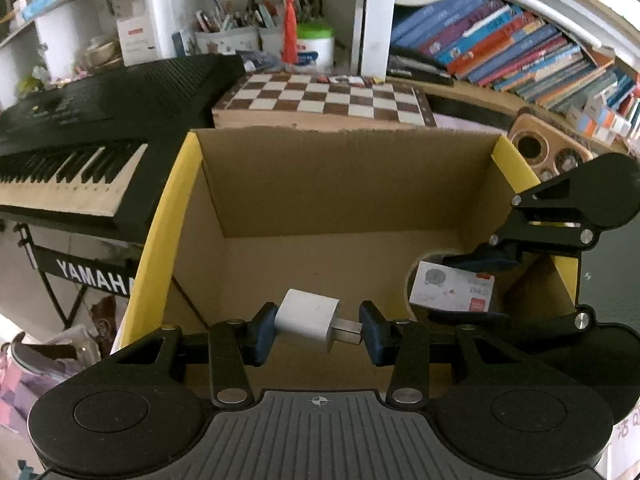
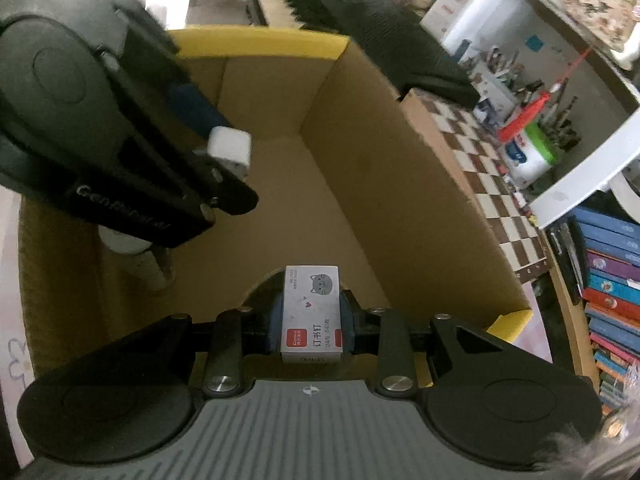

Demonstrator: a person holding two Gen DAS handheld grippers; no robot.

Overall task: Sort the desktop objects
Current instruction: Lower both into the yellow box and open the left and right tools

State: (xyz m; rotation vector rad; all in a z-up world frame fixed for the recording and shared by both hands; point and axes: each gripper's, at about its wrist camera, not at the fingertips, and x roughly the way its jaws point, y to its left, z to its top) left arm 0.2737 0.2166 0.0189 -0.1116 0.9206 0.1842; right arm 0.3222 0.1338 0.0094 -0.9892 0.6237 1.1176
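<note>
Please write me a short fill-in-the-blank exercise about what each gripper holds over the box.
1. The left gripper holds a white ____ by its body and prongs.
2. The right gripper is shut on a box of ____.
3. Both grippers are above an open ____ box with yellow-edged flaps.

Missing words: charger plug; staples; cardboard

A white charger lies sideways over the open cardboard box, its metal prongs pointing right, pinched end to end. A small white staple box (grey cat face, red label patches) sits above the same box near its cut-out side wall, printed face up, clamped at its sides.
</note>
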